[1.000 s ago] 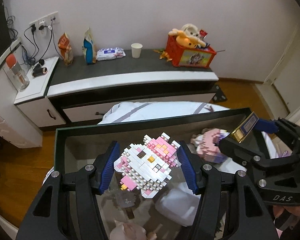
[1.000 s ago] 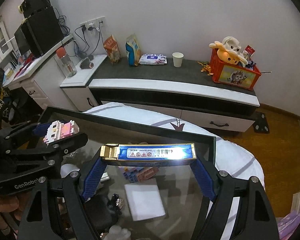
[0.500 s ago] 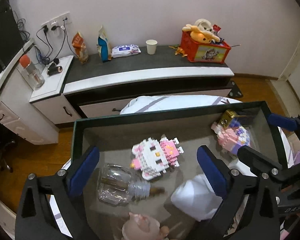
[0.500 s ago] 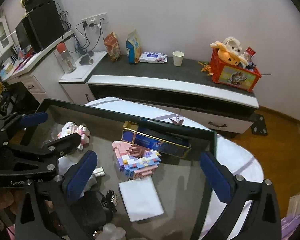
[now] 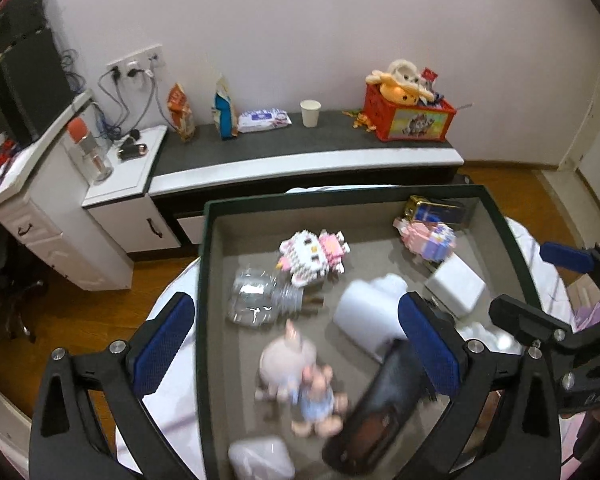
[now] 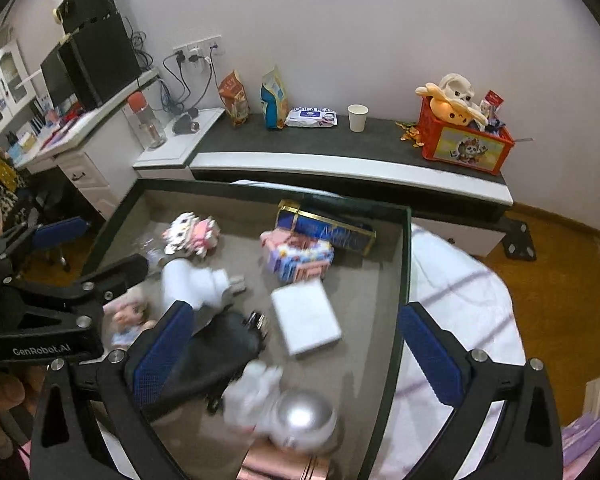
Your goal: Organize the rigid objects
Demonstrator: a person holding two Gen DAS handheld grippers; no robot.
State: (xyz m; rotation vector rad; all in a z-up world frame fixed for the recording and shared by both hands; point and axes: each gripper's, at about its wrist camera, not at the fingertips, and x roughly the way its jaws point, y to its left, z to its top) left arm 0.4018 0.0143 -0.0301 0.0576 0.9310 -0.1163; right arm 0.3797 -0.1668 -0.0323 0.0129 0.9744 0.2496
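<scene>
**Both grippers hang open over a crowded tray**

Left wrist view: a dark-rimmed tray point(image 5: 512, 240) fills the centre, packed close. At upper centre lies a pink-and-white brick cat point(image 5: 314, 254), touching a clear plastic bottle point(image 5: 260, 296) to its lower left. A blue and gold box point(image 5: 436, 210) sits in the upper right corner, a pastel brick figure point(image 5: 428, 238) just below it. A pig toy point(image 5: 296, 368) and a black case point(image 5: 380, 408) are blurred at the bottom; the case is partly hidden behind a finger point(image 5: 428, 344). The left gripper point(image 5: 296, 344) is spread wide, holding nothing.

Right wrist view: the right gripper point(image 6: 296, 352) is likewise wide apart and empty, above a white flat box point(image 6: 306, 316) and a blurred silver ball point(image 6: 304, 416).
</scene>
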